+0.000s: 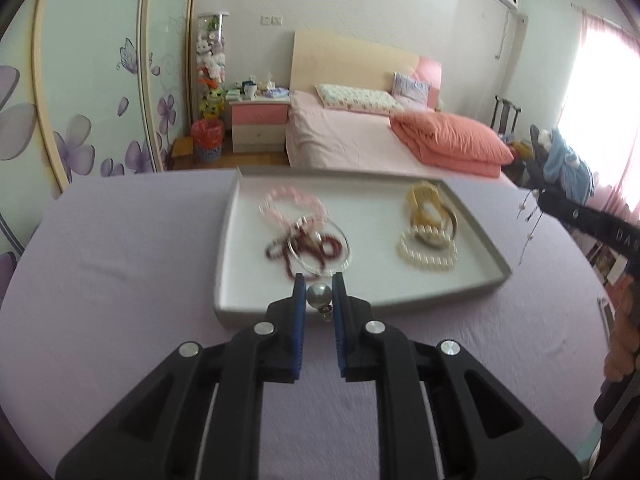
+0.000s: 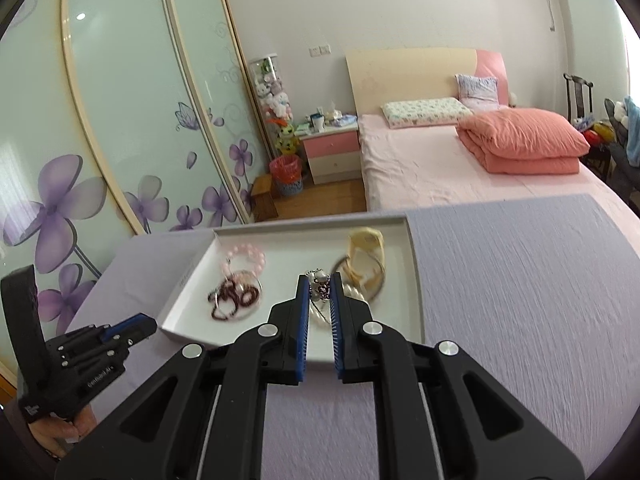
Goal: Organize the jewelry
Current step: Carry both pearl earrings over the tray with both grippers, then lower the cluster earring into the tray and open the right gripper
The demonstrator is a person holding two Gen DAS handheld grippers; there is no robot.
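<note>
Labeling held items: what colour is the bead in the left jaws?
Silver-grey pearl bead, glossy, with a small metal clasp beneath; clearest in the left wrist view.

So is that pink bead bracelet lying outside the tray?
No, the pink bracelet lies inside the tray, near its far left corner.

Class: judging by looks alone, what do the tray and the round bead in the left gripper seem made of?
Tray: matte grey-white, with thin straight walls; probably card or plastic. Bead in the left gripper: glossy silver-grey with a bright highlight; pearl-like, perhaps coated plastic or glass.
</note>
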